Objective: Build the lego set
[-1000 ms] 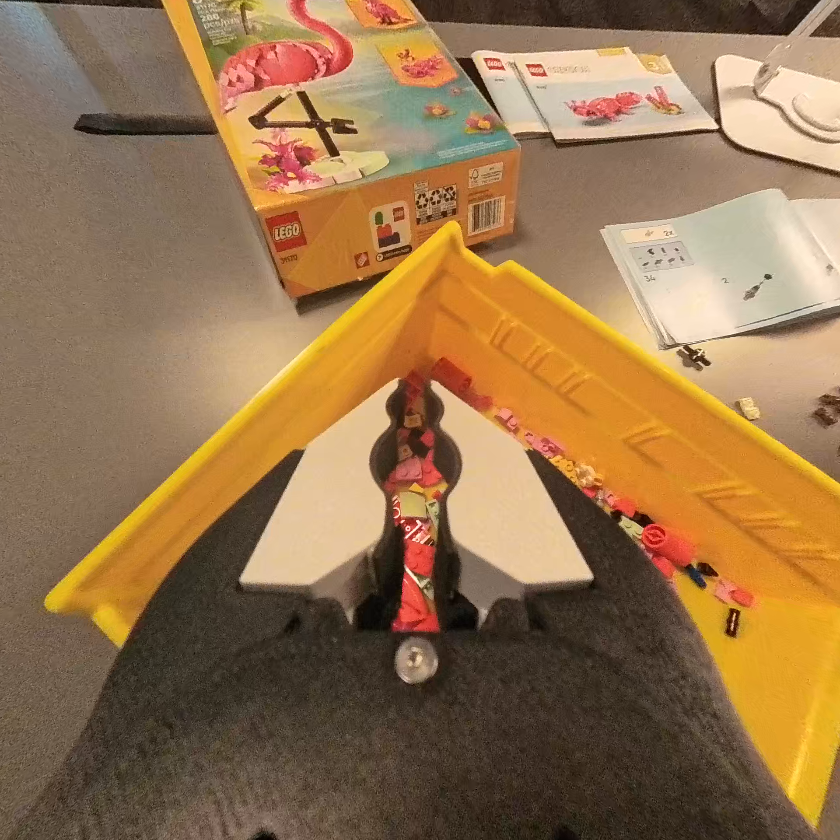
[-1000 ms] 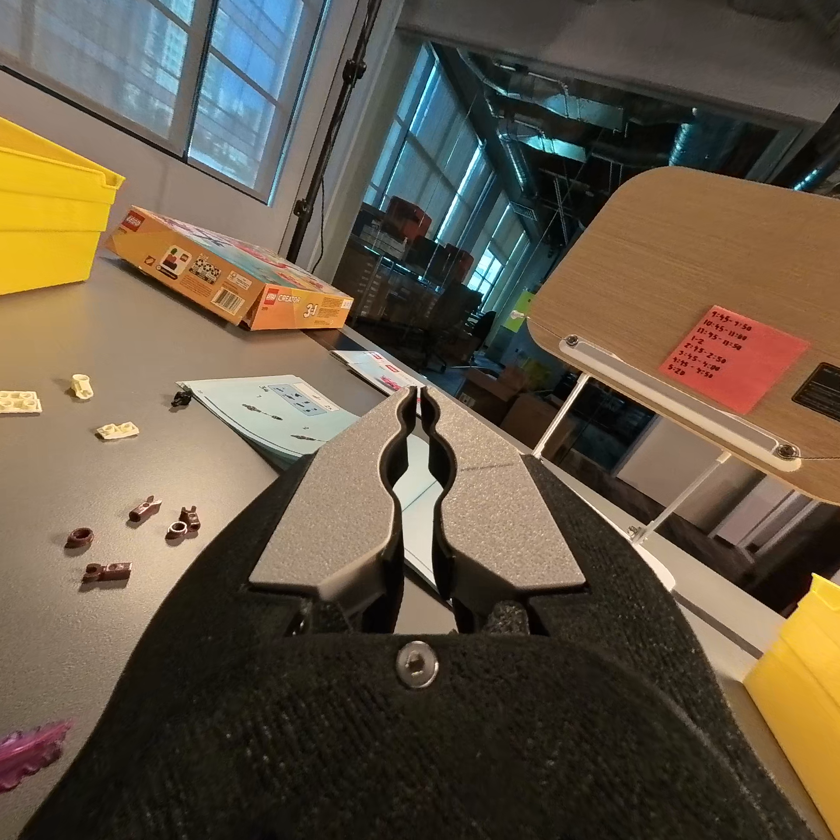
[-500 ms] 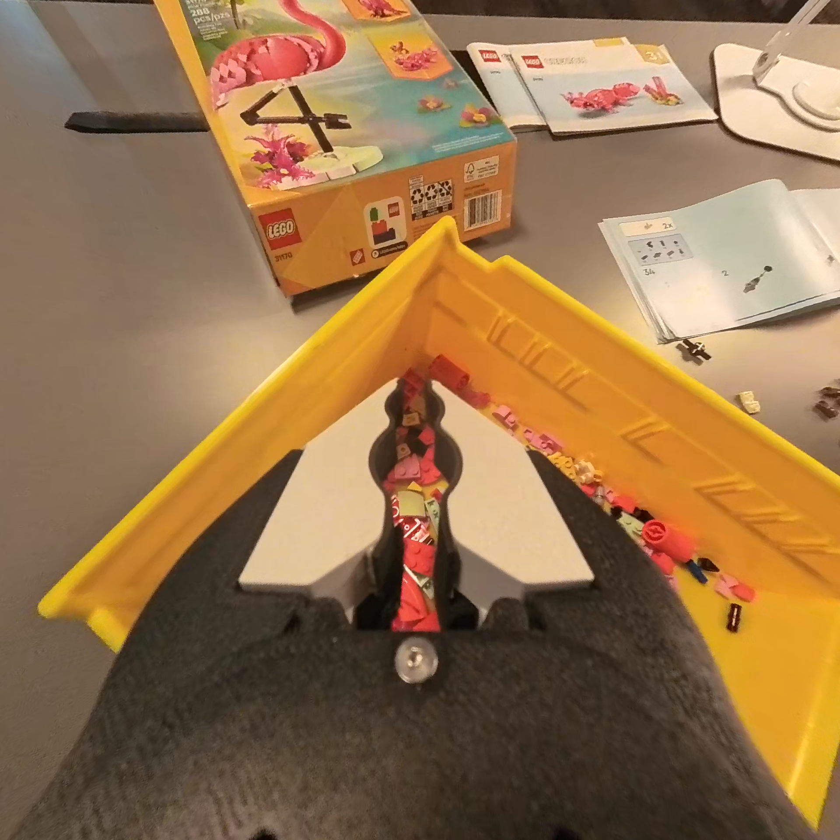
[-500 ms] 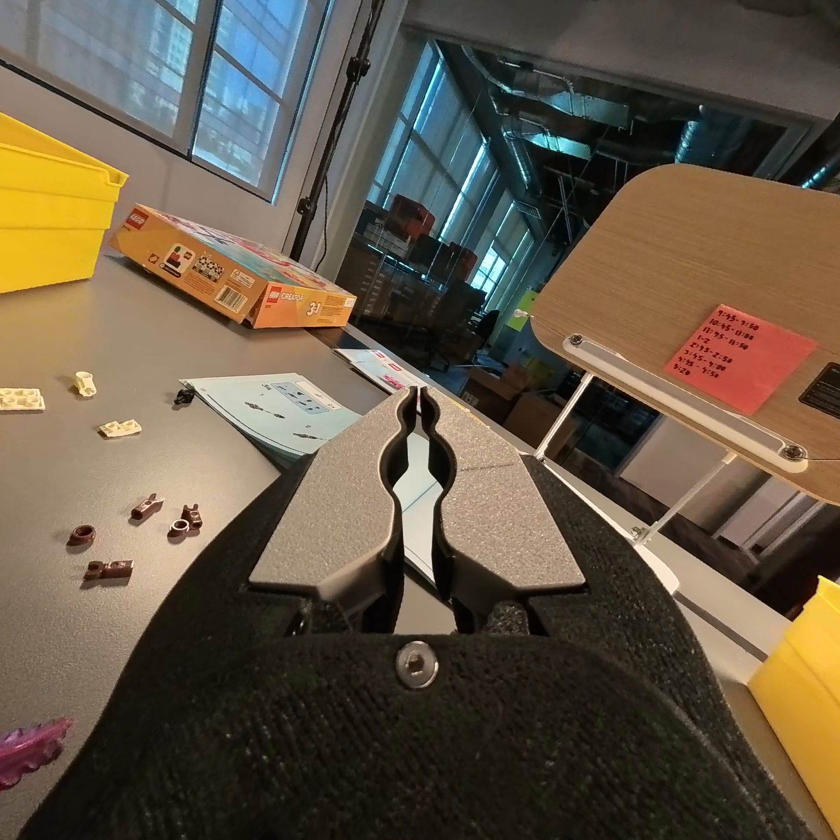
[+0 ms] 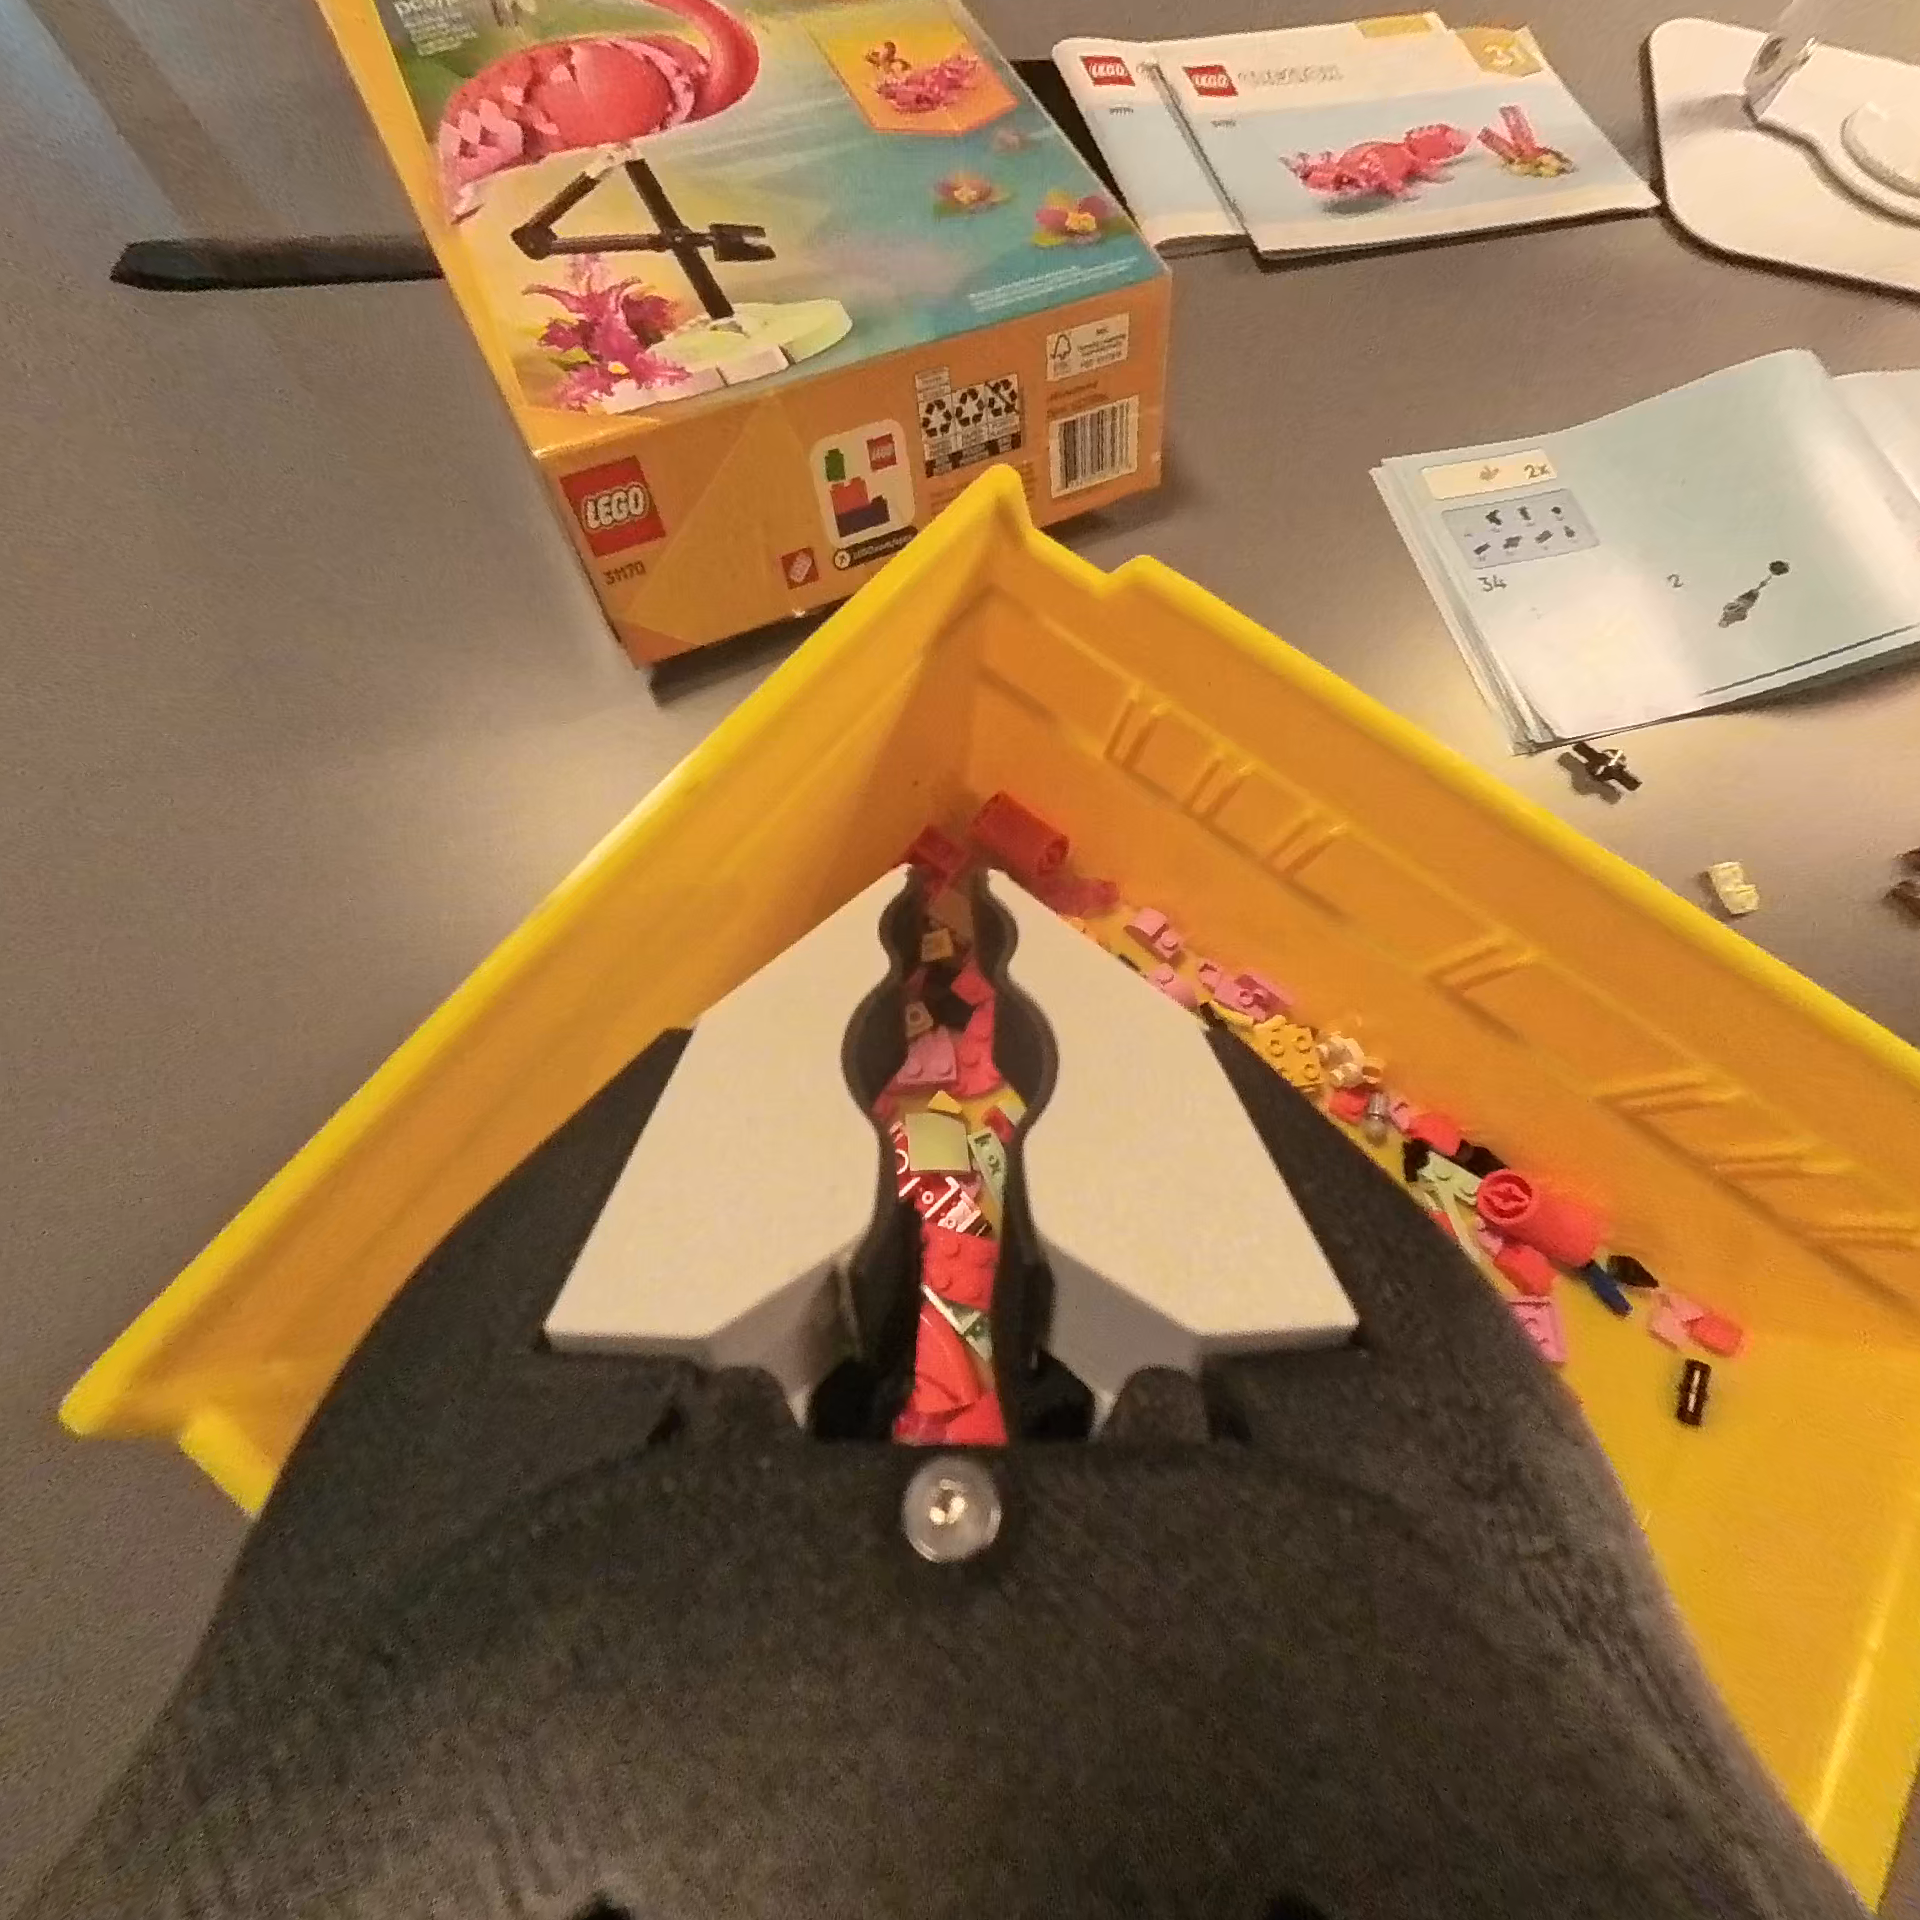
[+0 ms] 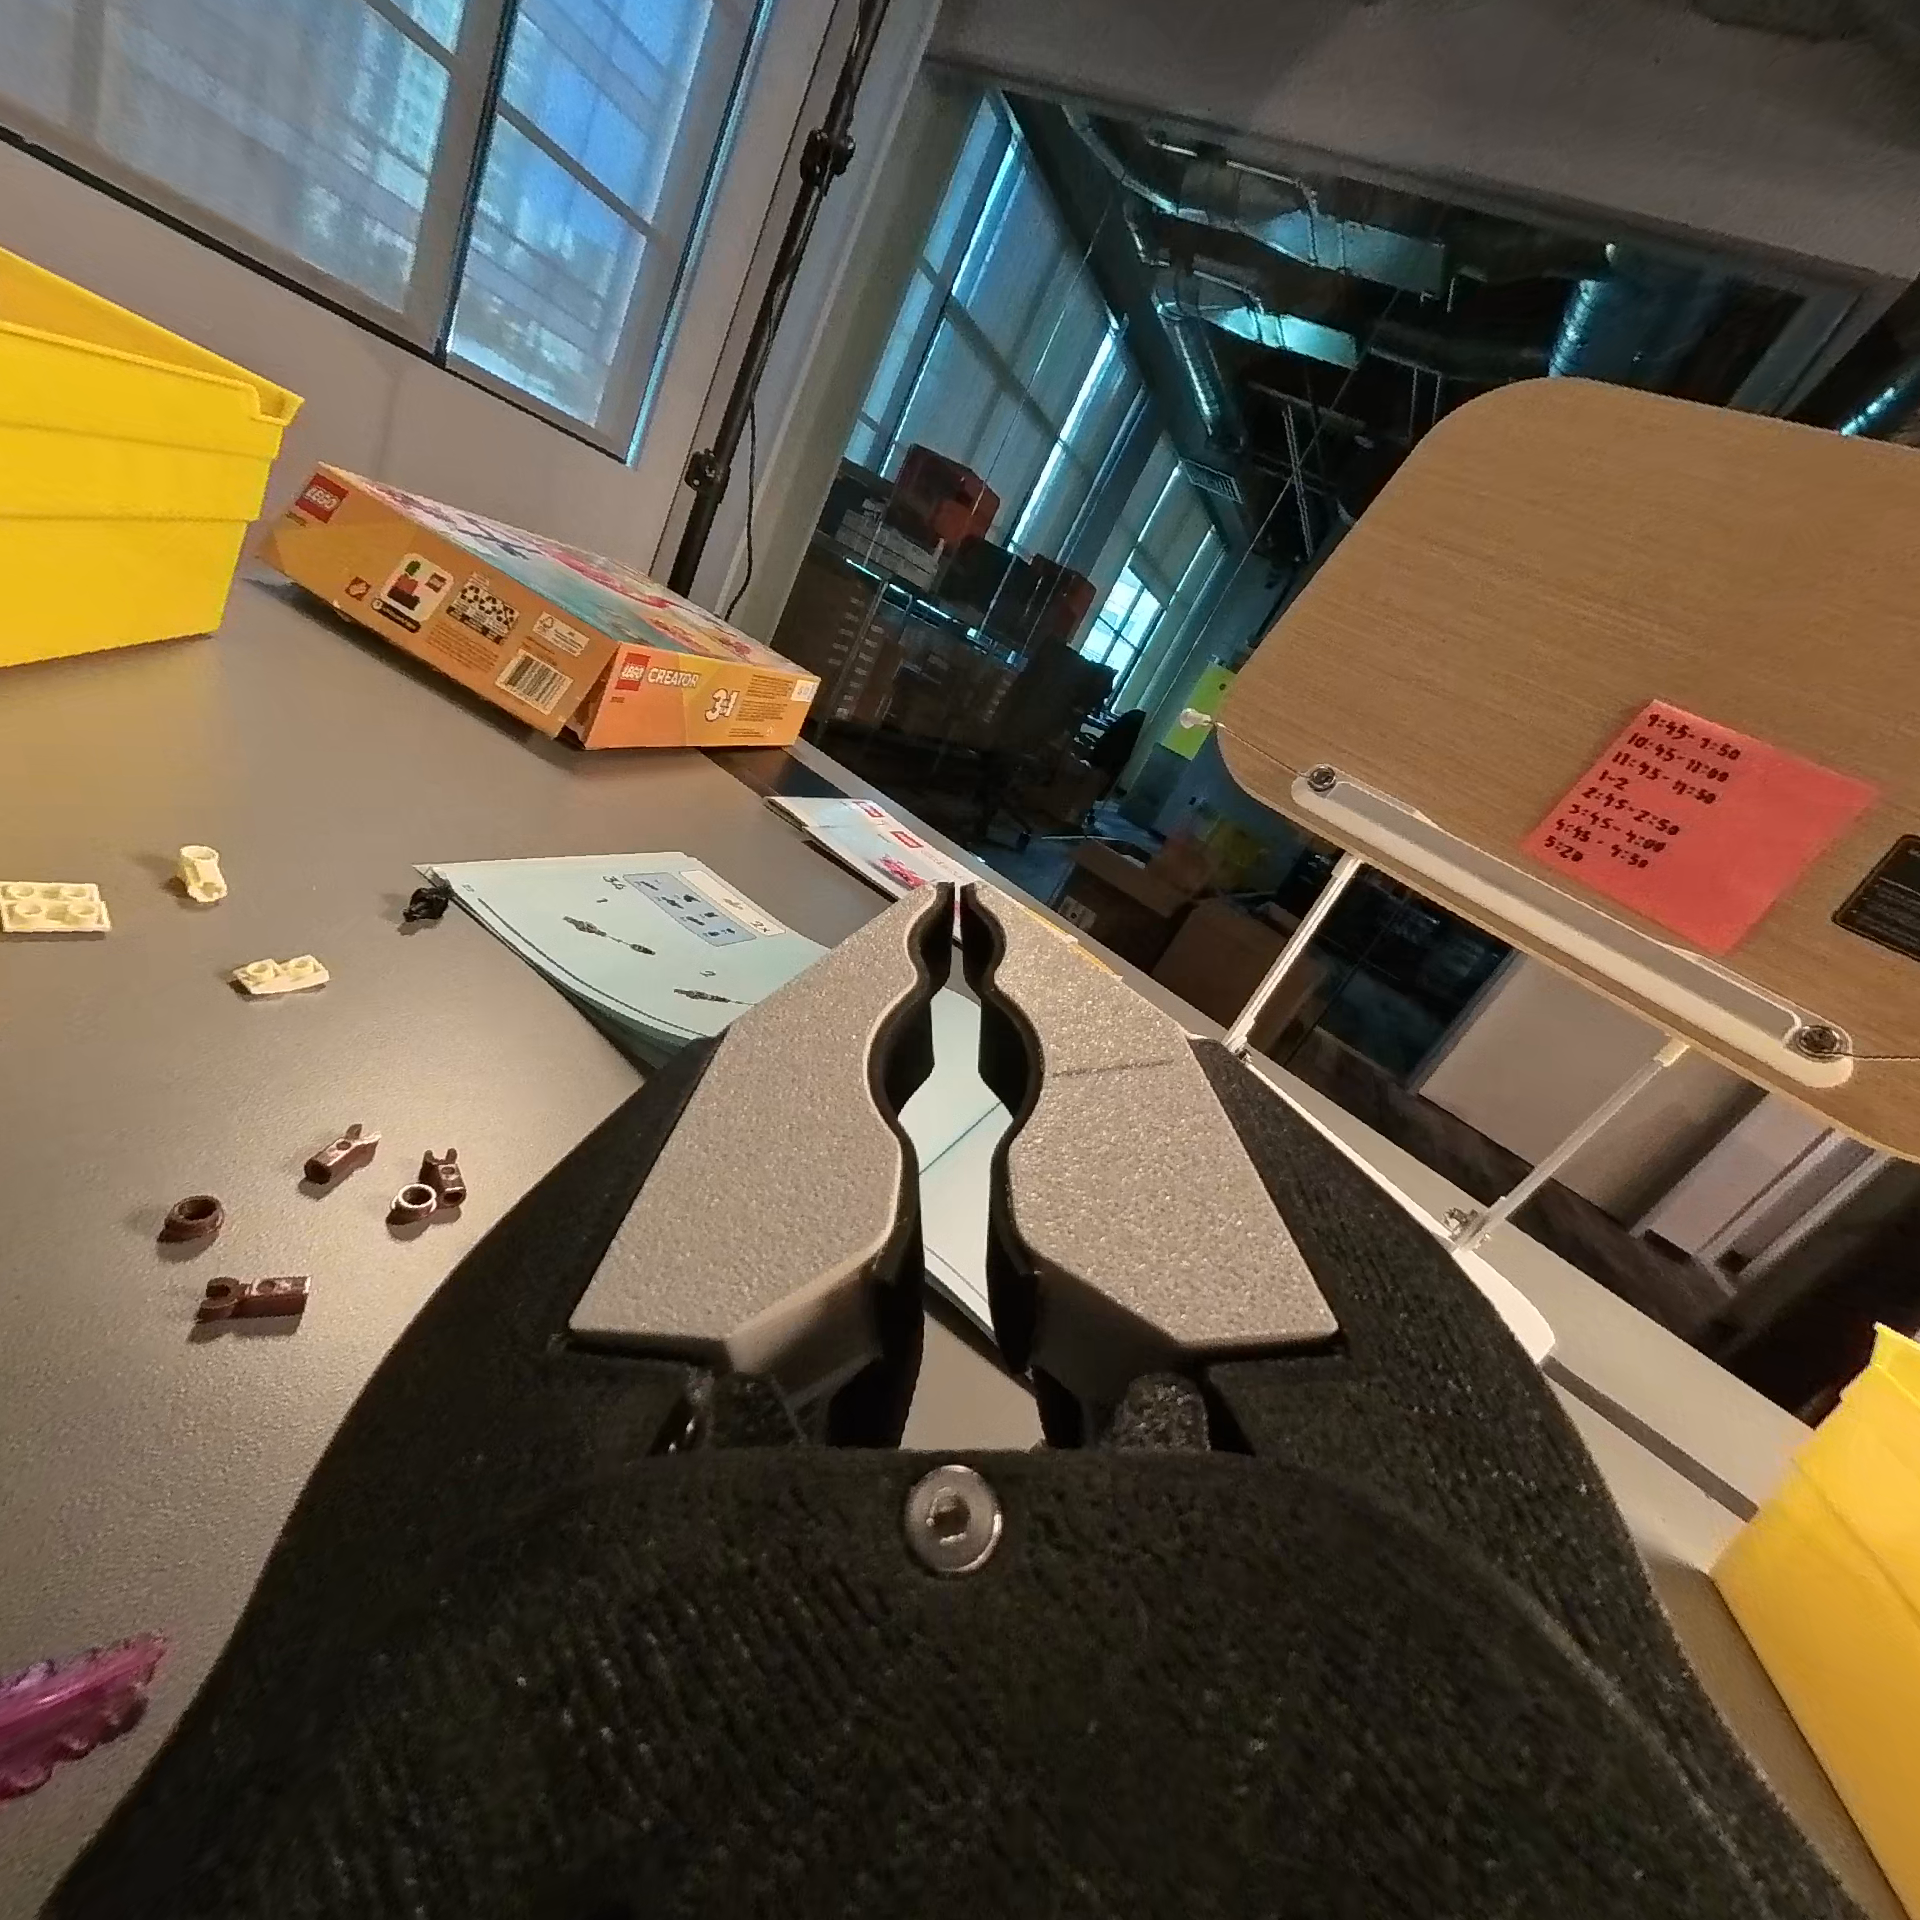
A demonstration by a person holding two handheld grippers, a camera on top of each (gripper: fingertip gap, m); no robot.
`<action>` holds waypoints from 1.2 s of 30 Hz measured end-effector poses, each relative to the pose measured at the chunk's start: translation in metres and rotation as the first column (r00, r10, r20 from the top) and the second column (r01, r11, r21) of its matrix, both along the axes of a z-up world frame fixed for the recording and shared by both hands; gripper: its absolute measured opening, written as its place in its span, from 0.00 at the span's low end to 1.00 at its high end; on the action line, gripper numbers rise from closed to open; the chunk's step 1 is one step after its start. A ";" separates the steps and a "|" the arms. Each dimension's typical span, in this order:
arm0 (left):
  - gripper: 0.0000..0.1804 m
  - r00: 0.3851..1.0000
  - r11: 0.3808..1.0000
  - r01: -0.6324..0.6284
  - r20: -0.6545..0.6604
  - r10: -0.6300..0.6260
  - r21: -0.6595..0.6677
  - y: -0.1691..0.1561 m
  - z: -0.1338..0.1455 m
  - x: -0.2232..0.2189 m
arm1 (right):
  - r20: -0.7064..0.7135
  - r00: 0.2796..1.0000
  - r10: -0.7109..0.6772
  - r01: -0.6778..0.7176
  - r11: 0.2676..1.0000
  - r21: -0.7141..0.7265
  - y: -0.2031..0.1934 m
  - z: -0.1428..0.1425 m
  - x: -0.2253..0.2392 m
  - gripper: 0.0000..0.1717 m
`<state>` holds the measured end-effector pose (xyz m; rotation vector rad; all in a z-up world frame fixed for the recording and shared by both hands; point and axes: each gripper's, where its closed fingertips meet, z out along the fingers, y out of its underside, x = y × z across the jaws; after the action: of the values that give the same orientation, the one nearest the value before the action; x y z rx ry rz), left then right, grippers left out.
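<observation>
Over the far corner of the yellow bin (image 5: 727, 831), the left gripper (image 5: 948, 883) has its jaws narrowly apart, tips just beside the red bricks (image 5: 1023, 831) heaped there. Well right of the bin, the right gripper (image 6: 956, 894) hangs above the desk (image 6: 312, 779) with its jaws together, near the open booklet (image 6: 623, 935).

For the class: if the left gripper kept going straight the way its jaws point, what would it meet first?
Probably the small bricks piled in the corner of the yellow bin, with the left gripper almost on them; behind them stands the bin's corner wall. Depth is hard to judge.
</observation>
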<state>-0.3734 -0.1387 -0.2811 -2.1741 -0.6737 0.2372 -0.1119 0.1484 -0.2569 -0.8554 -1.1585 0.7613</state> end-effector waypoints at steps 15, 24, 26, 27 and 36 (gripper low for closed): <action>0.05 1.000 1.000 -0.003 0.014 0.003 0.028 0.000 0.003 0.000 | 0.003 1.000 0.004 -0.004 1.000 0.005 -0.001 -0.001 -0.001 0.00; 0.05 1.000 0.999 -0.010 0.016 0.009 0.039 0.000 0.004 -0.001 | 0.004 1.000 0.005 -0.005 1.000 0.006 -0.001 -0.001 -0.001 0.00; 0.05 1.000 0.999 -0.008 0.015 0.007 0.034 0.000 0.003 -0.001 | 0.005 1.000 0.006 -0.006 1.000 0.006 -0.001 -0.001 -0.001 0.00; 0.05 1.000 0.999 -0.007 0.015 0.007 0.032 0.000 0.003 -0.001 | 0.005 1.000 0.006 -0.006 1.000 0.007 -0.001 -0.001 -0.001 0.00; 0.00 0.994 0.995 -0.019 0.105 0.029 -0.099 -0.006 -0.021 0.002 | 0.009 1.000 0.008 -0.008 1.000 0.011 -0.002 -0.001 -0.001 0.00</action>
<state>-0.3715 -0.1449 -0.3025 -2.2862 -0.7625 0.1710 -0.1128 0.1464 -0.2579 -0.8460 -1.1732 0.7577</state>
